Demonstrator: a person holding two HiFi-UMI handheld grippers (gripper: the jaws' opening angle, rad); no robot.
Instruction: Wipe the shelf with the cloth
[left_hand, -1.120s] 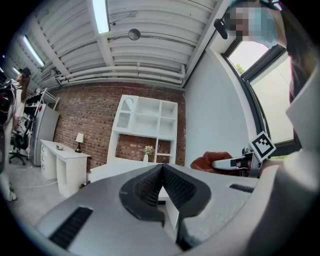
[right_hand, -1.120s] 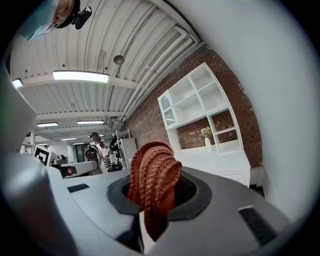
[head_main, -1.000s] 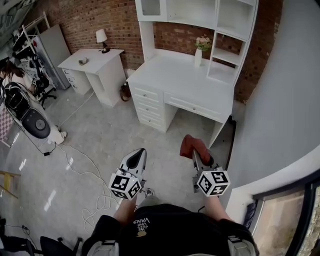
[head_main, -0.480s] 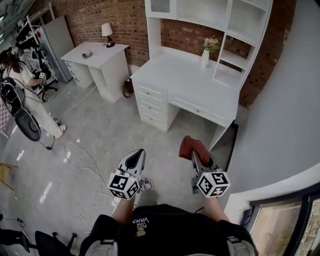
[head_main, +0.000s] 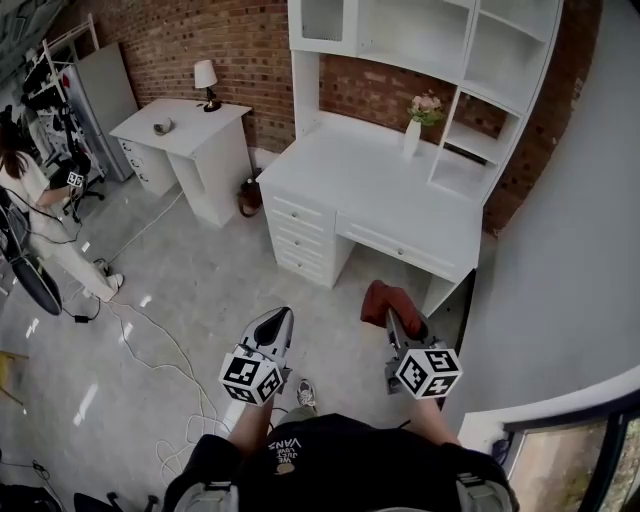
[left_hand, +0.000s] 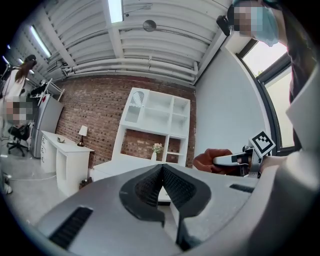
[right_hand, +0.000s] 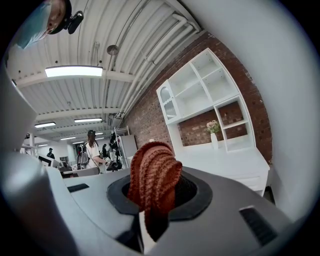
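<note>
A rust-red knitted cloth (head_main: 388, 303) (right_hand: 152, 179) is pinched in my right gripper (head_main: 397, 322), whose jaws are shut on it; the cloth bunches out past the tips. My left gripper (head_main: 275, 324) (left_hand: 161, 172) is shut with nothing in it, held level beside the right one. Both hang over the grey floor, a few steps short of the white desk (head_main: 372, 170) with its white shelf unit (head_main: 448, 60) against the brick wall. From the left gripper view the cloth (left_hand: 212, 160) shows at the right.
A white vase of flowers (head_main: 416, 124) stands on the desk. A smaller white table (head_main: 180, 128) with a lamp (head_main: 205, 80) sits to the left. Cables (head_main: 160, 330) trail over the floor. A person (head_main: 30, 200) stands at far left. A grey curved wall (head_main: 570, 270) runs along the right.
The view has shifted so the desk and shelf unit sit slightly nearer and more central. Both grippers keep their pose, the cloth still held. The person at left has moved.
</note>
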